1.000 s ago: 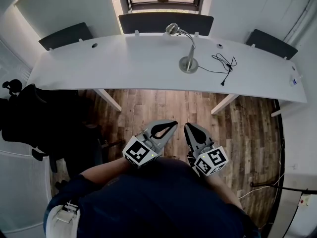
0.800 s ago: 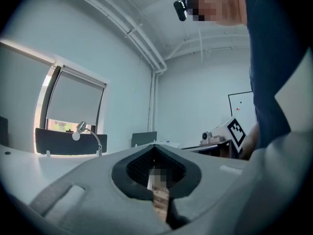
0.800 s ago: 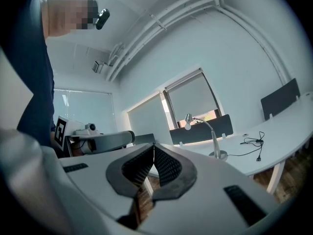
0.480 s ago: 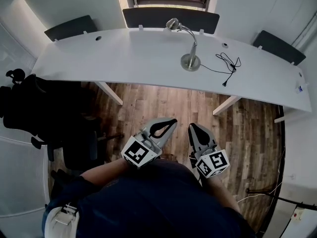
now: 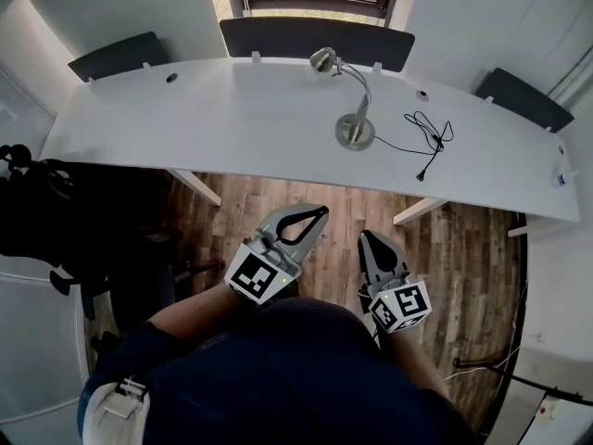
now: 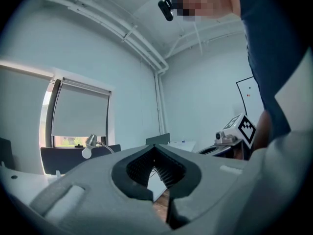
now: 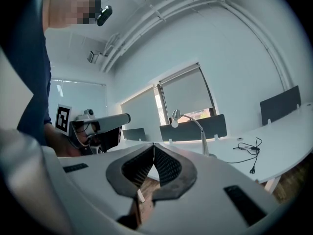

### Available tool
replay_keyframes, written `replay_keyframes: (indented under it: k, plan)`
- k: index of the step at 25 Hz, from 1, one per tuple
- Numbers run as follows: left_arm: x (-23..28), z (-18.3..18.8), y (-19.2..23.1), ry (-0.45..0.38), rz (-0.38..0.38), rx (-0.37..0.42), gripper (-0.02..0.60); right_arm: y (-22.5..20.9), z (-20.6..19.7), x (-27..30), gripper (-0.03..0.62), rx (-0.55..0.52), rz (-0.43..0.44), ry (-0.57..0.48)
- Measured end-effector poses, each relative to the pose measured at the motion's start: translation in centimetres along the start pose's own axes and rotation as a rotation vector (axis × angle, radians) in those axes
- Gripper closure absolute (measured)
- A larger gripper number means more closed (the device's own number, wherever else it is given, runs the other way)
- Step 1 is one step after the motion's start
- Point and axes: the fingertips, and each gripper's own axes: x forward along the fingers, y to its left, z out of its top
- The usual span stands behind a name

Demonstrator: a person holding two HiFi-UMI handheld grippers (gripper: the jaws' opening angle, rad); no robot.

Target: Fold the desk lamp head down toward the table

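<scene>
Left gripper (image 5: 318,211): jaws closed tip to tip, empty. Right gripper (image 5: 369,237): the same. Both are held near the body, well short of the table (image 5: 185,119). Lamp (image 5: 362,91) stands far, right of table centre, its head (image 5: 322,59) raised.

Step, as judged: approach. Next: reach the head and open a gripper's jaws.

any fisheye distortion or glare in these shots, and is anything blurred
Head view: fisheye bows the white desk; light is even, the desk lamp sharp. Left gripper view: dark round vignette, bright window strip under the blind, mosaic patch on top. Right gripper view: same vignette, ceiling pipes curve.
</scene>
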Motion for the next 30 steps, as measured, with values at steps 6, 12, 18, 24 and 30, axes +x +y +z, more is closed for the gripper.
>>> replay_keyframes:
  k: [6, 12, 18, 24, 30]
  plan:
    - [3.7, -0.1, 7.3, -0.019, -0.045, -0.019, 0.575, -3.0, 2.3, 6.8, 0.583, -0.02, -0.054, 0.002]
    - [6.6, -0.8, 12.5, -0.027, -0.106, -0.048, 0.575, -5.1, 3.8, 12.4, 0.583, -0.04, -0.109, 0.006]
    - [9.2, -1.2, 15.5, -0.025, -0.09, -0.056, 0.575, -8.1, 3.7, 15.2, 0.583, -0.026, -0.119, 0.033]
    - [12.2, -1.6, 17.8, 0.002, -0.006, -0.04, 0.575, -12.4, 3.7, 17.4, 0.583, -0.029, -0.073, 0.049]
    - [15.5, -2.2, 19.1, 0.052, 0.089, -0.027, 0.575, -17.0, 4.0, 18.8, 0.583, -0.053, -0.004, 0.069]
